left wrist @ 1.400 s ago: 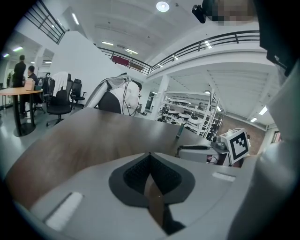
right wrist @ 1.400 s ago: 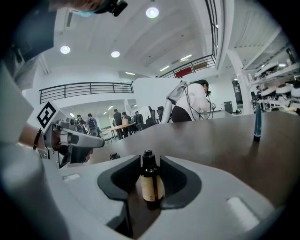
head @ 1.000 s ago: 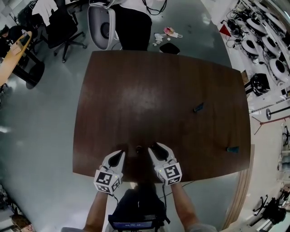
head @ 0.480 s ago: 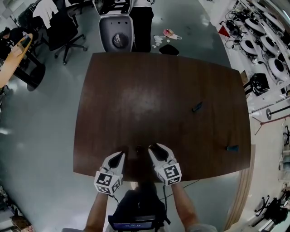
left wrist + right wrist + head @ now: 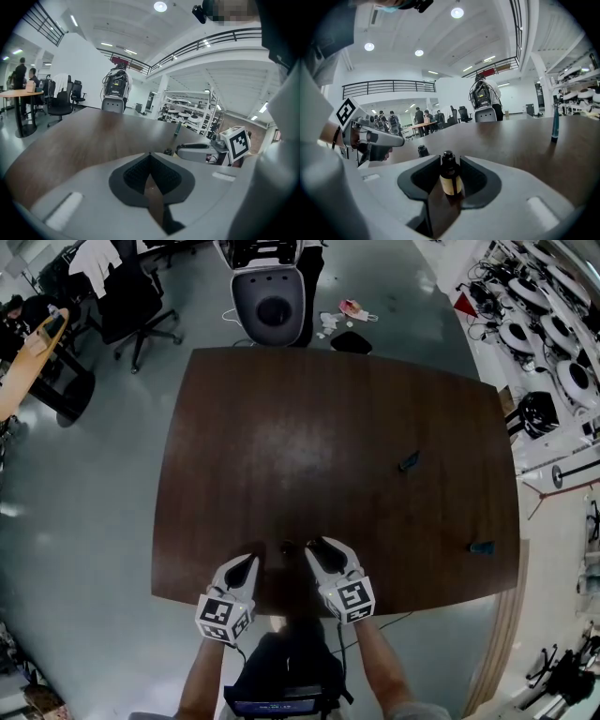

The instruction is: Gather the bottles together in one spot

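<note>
A small amber bottle (image 5: 451, 180) with a black cap stands on the brown table (image 5: 281, 427) near its front edge. My right gripper (image 5: 450, 160) (image 5: 317, 545) is shut on it, one pad against each side. A second small dark-capped bottle (image 5: 423, 150) (image 5: 286, 547) stands just to its left, between the two grippers. My left gripper (image 5: 246, 562) (image 5: 150, 154) rests beside it, shut and empty. Two teal bottles stand far off to the right: one (image 5: 410, 462) (image 5: 554, 125) mid-table, the other (image 5: 482, 547) near the right edge.
A grey-backed chair (image 5: 272, 306) stands at the table's far edge. Black office chairs (image 5: 141, 296) and a wooden side table (image 5: 28, 352) are at the far left. Shelves of equipment (image 5: 553, 343) line the right side. People (image 5: 419, 115) stand in the background.
The grey chair beyond the far table edge has moved to the right. Both grippers and all the bottles have stayed where they were.
</note>
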